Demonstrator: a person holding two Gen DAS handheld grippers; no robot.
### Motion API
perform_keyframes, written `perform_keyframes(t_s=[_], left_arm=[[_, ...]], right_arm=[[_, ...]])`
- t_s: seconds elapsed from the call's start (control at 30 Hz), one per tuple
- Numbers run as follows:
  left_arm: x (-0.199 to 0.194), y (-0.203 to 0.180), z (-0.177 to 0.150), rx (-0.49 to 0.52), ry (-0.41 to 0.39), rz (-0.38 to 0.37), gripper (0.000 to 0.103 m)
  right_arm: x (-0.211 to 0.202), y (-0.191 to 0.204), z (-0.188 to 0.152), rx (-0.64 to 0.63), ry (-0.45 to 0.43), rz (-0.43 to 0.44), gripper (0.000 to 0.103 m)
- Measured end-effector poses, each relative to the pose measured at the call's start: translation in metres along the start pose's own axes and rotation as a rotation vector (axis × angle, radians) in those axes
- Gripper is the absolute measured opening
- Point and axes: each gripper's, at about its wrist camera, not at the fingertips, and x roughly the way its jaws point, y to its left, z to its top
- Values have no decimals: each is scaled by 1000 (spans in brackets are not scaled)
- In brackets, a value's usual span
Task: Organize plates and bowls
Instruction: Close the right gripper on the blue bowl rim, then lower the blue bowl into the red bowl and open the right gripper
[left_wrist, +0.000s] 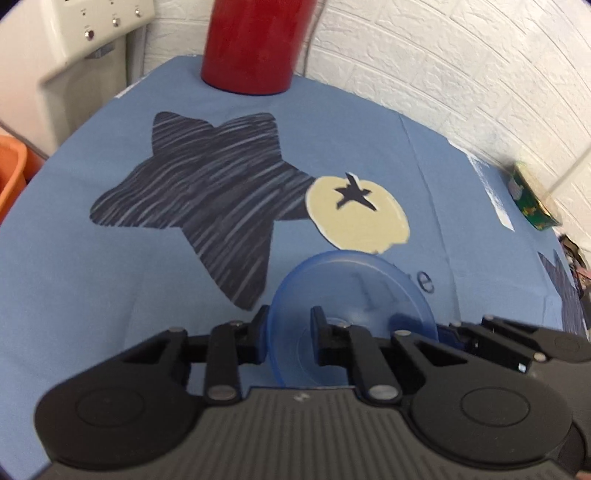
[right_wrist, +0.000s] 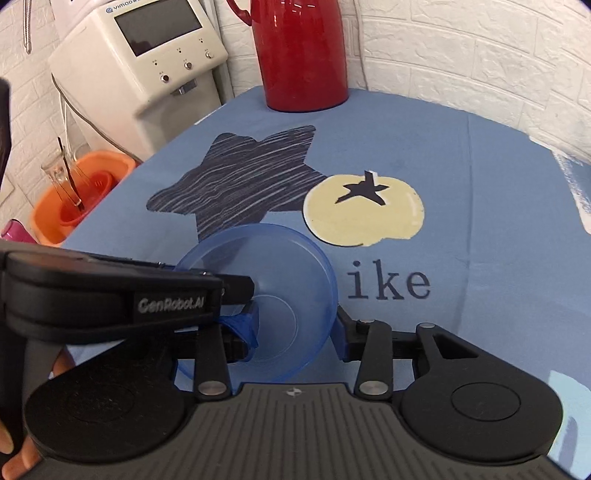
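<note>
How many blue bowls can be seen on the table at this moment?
1. The blue bowl sits on the blue tablecloth, near the yellow fruit print, with the left gripper on its rim. Other dishes may lie outside both views.

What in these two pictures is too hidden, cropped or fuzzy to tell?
- Red jug: its top is cut off by the upper edge in both views.
- Blue bowl: the left gripper covers its left rim in the right wrist view; its near rim is hidden behind the gripper body in the left wrist view.
- Printed word: only "ike" shows; the bowl hides any earlier letters.
- Green box: blurred at the left wrist view's right edge, label unreadable.
</note>
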Motion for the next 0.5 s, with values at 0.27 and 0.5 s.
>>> perform_keyframes(t_s=[0.27, 0.5], left_arm=[[-44, -27, -23, 8, 24, -64, 11], [-101, -80, -77, 56, 45, -166, 11]], right_arm=[[-57, 6, -25, 17, -22, -32, 30], [-141, -3, -81, 39, -74, -77, 30]])
